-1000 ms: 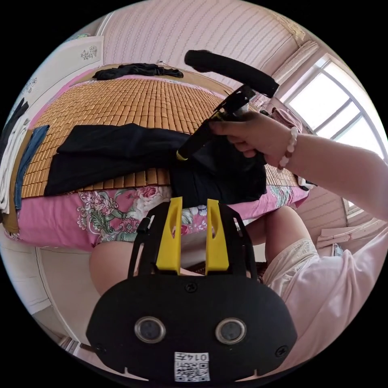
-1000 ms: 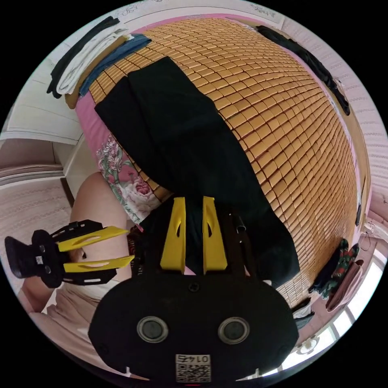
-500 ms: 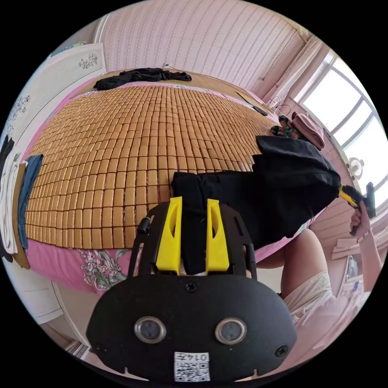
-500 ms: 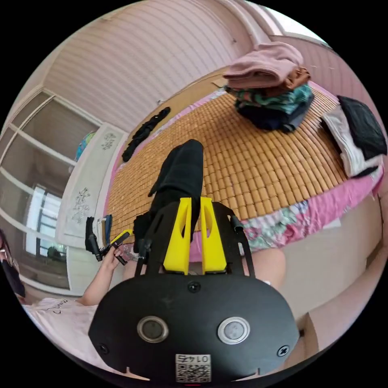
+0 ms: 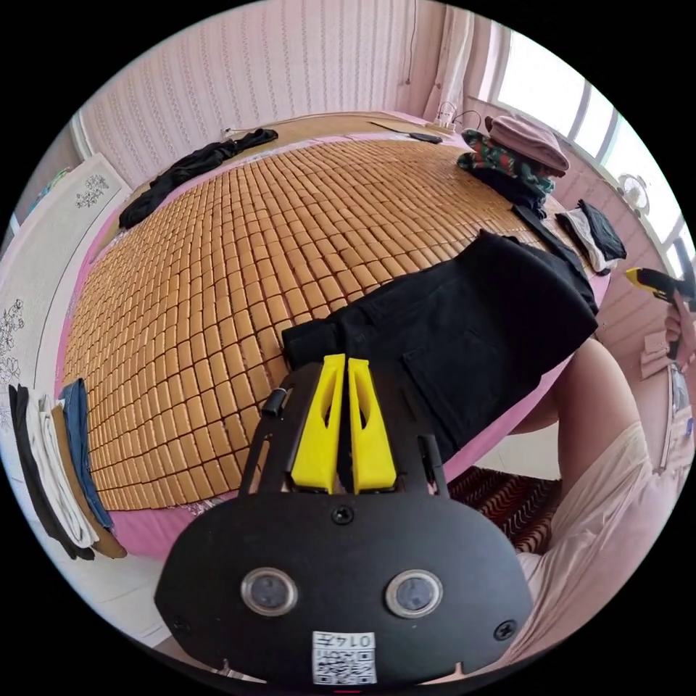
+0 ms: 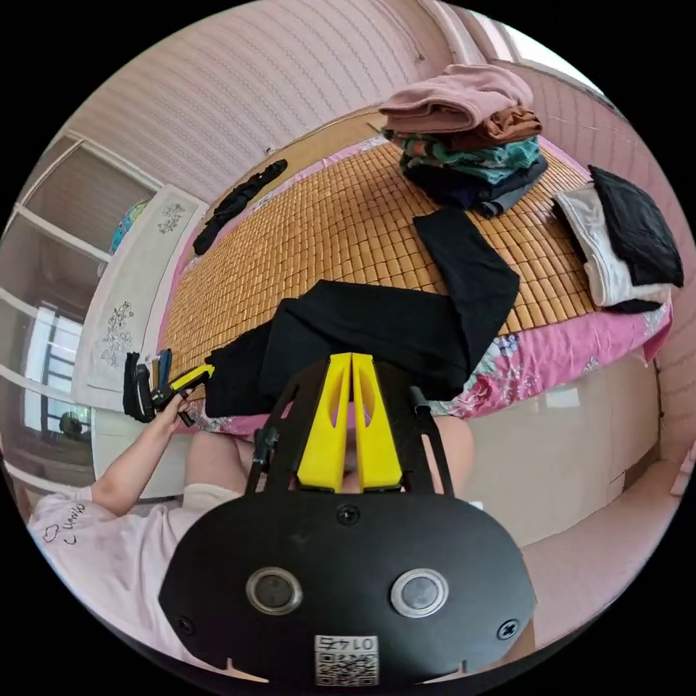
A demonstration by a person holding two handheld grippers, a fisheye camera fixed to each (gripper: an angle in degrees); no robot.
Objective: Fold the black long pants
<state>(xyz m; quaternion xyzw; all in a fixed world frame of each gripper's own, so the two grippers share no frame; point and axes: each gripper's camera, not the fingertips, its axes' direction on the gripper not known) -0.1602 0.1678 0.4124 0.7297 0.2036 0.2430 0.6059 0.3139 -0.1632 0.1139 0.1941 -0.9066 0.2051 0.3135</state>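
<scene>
Ahead of both jaw pairs, the black long cloth pants (image 6: 377, 330) lie folded on the woven bamboo mat (image 5: 239, 239). Left gripper (image 5: 344, 362) and right gripper (image 6: 351, 359) — jaws nearly closed, empty. Next, probably, regrasping an edge — the jaws must open first.

left: near bed edge | right: farther back | shared: bamboo mat (image 5: 239, 239)

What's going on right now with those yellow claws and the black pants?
Left gripper shut, over the pants' edge; grip unclear. Right gripper shut, empty, off the bed. Black pants lying on the bamboo mat, near bed edge. Folded stack beyond; nothing blocking.
</scene>
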